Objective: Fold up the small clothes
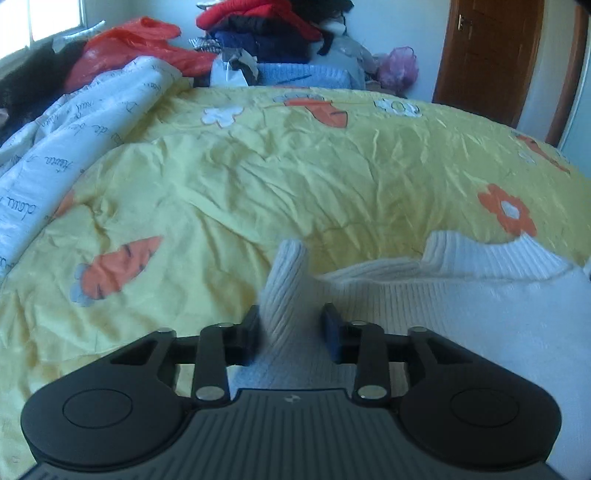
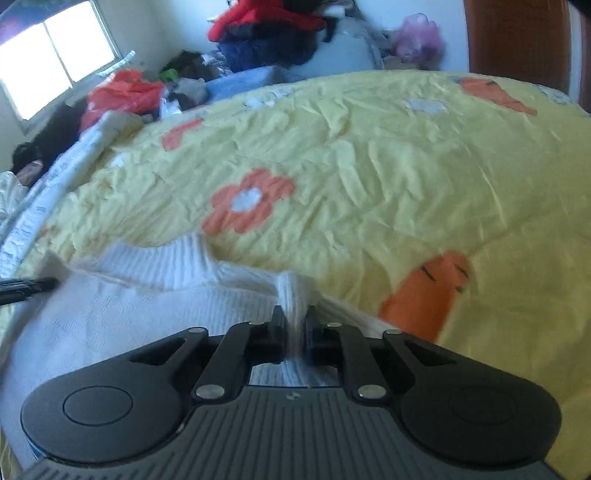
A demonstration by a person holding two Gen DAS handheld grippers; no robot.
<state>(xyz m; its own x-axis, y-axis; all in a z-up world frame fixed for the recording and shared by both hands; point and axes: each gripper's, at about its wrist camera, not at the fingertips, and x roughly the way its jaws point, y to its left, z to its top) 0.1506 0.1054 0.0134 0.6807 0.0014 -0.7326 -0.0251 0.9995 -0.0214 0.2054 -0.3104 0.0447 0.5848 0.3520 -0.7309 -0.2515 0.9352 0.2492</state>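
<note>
Sweater: a small white ribbed sweater [image 1: 461, 306] lies on the bed, its ribbed collar [image 1: 491, 254] standing up at the far edge; the right wrist view shows it low and to the left [image 2: 129, 310].
Left tool: the left tool [image 1: 291, 330] has a ribbed fold of the sweater rising between its fingers; the left pad touches the knit, a slim gap shows at the right pad, so the grip looks loose and not quite pressed together.
Right tool: the right tool [image 2: 294, 325] has its fingers pressed together, pinching a narrow ridge of the same sweater.
Bed: a creased yellow bedspread [image 1: 295, 177] printed with orange carrots and flowers covers the bed.
Left of the bed: a white sheet with script writing [image 1: 74, 136] is bunched along the edge.
Far side: a pile of red and dark clothes [image 1: 266, 29], an orange plastic bag [image 1: 129, 48], a pink bag [image 1: 399, 66].
Room: a brown door [image 1: 487, 55] at right, a bright window [image 2: 55, 55] at left.
</note>
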